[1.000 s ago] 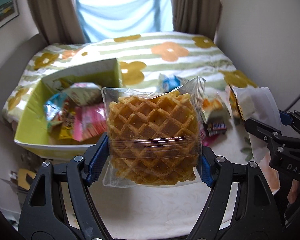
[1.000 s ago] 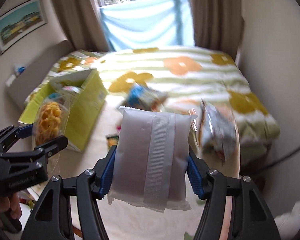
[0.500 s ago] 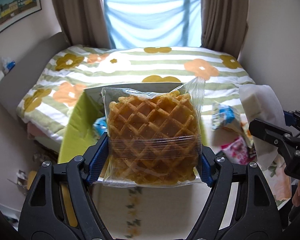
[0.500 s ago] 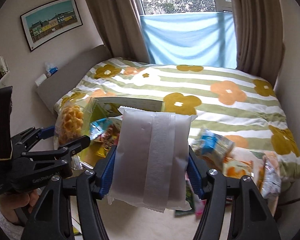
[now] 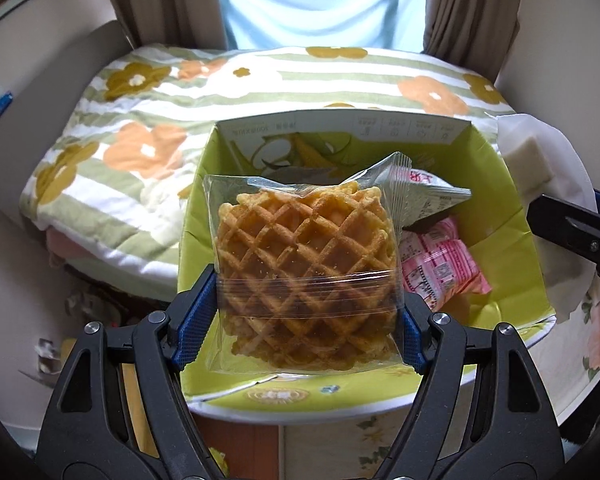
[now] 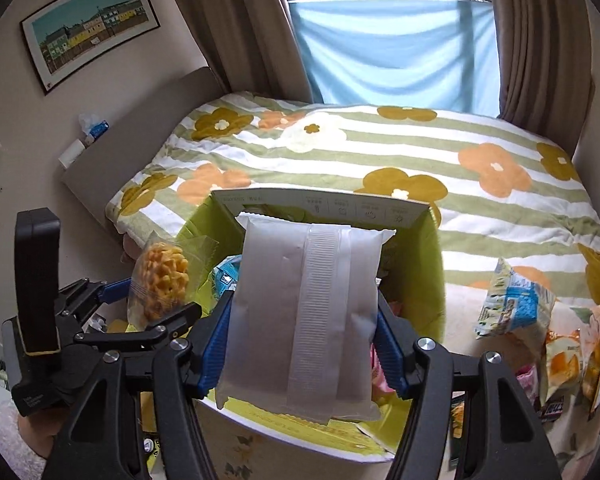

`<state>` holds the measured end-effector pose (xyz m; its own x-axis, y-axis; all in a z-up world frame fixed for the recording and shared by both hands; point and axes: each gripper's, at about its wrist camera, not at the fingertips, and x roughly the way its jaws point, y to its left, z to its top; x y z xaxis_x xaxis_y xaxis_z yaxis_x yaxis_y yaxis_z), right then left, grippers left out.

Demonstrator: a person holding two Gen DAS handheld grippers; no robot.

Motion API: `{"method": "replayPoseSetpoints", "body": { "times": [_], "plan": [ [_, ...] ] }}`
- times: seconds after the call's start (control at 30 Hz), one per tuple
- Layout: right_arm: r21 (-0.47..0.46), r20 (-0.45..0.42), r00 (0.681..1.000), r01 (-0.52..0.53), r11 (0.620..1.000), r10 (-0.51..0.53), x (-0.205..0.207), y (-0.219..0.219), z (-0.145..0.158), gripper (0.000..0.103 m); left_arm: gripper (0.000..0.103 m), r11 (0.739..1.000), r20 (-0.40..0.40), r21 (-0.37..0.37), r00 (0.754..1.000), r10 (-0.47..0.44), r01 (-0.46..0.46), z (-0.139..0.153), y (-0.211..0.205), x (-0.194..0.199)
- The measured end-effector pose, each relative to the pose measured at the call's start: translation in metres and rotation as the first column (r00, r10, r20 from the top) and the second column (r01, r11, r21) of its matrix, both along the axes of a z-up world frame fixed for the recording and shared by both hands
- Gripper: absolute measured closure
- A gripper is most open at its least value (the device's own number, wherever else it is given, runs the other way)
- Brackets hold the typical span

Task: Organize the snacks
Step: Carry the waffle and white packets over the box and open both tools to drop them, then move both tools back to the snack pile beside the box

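Note:
My left gripper (image 5: 300, 320) is shut on a clear bag of golden waffle biscuits (image 5: 306, 272), held over the open lime-green cardboard box (image 5: 512, 200). Inside the box lie a pink packet (image 5: 444, 264) and a white packet (image 5: 432, 194). My right gripper (image 6: 302, 344) is shut on a plain white sealed packet (image 6: 304, 312), also above the green box (image 6: 432, 264). In the right wrist view the left gripper (image 6: 140, 312) with its waffle bag (image 6: 160, 284) hangs at the box's left side. The right gripper's black finger (image 5: 572, 224) and white packet (image 5: 532, 160) show at the left wrist view's right edge.
The box stands on a floral cloth at the foot of a bed with a striped flower blanket (image 6: 380, 160). Loose snack packets (image 6: 512, 304) lie to the right of the box. A headboard (image 6: 140, 128) and wall rise at left; curtains and a window are behind.
Both grippers have swung left with their packets, from beside the scattered snacks to over the green box. The box now fills the middle of both views. Grips unchanged.

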<state>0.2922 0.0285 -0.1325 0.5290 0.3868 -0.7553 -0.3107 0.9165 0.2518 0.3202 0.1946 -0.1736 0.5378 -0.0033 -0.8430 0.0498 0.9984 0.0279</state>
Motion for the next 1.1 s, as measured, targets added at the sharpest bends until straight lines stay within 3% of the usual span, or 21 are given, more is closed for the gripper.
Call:
{"method": "replayPoseSetpoints", "body": {
  "times": [0.1,0.2,0.4,0.8,0.87,0.9,0.97,1.1],
  "plan": [
    [-0.018,-0.022,1.0,0.01,1.0,-0.01,0.003,0.006,-0.006,0.044,0.026,0.999,-0.002,-0.028,1.0,-0.019,0.019,-0.004,0.003,0.004],
    [-0.005,-0.031,0.999,0.027,1.0,-0.027,0.003,0.003,-0.01,0.044,0.0,0.999,0.017,-0.032,0.999,-0.044,0.044,-0.004,0.002,0.002],
    [-0.018,-0.059,0.997,0.057,0.998,-0.058,0.006,0.001,-0.018,0.044,0.0,0.996,0.018,-0.019,0.996,-0.088,0.088,-0.004,-0.001,-0.011],
    [-0.002,-0.149,0.989,0.014,1.0,-0.014,0.019,0.022,-0.04,0.042,0.0,0.999,0.035,-0.024,0.998,-0.045,0.045,0.004,0.017,-0.02],
    [0.017,-0.129,0.992,0.009,1.0,-0.007,0.021,0.025,-0.039,0.033,0.0,0.999,0.036,-0.027,0.999,-0.036,0.037,0.004,0.019,-0.021],
    [0.016,-0.111,0.994,0.013,1.0,-0.011,0.021,0.026,-0.037,0.017,0.0,0.999,0.035,-0.028,0.999,-0.032,0.033,0.003,0.02,-0.022],
    [0.008,-0.083,0.996,0.008,1.0,-0.007,0.021,0.028,-0.035,0.002,0.0,0.999,0.028,-0.033,0.999,-0.023,0.024,0.001,0.021,-0.023],
    [-0.022,-0.078,0.997,0.015,1.0,-0.017,0.016,0.022,-0.039,0.002,0.0,0.999,0.023,-0.043,1.0,-0.012,0.013,0.0,0.023,-0.024]
  ]
}}
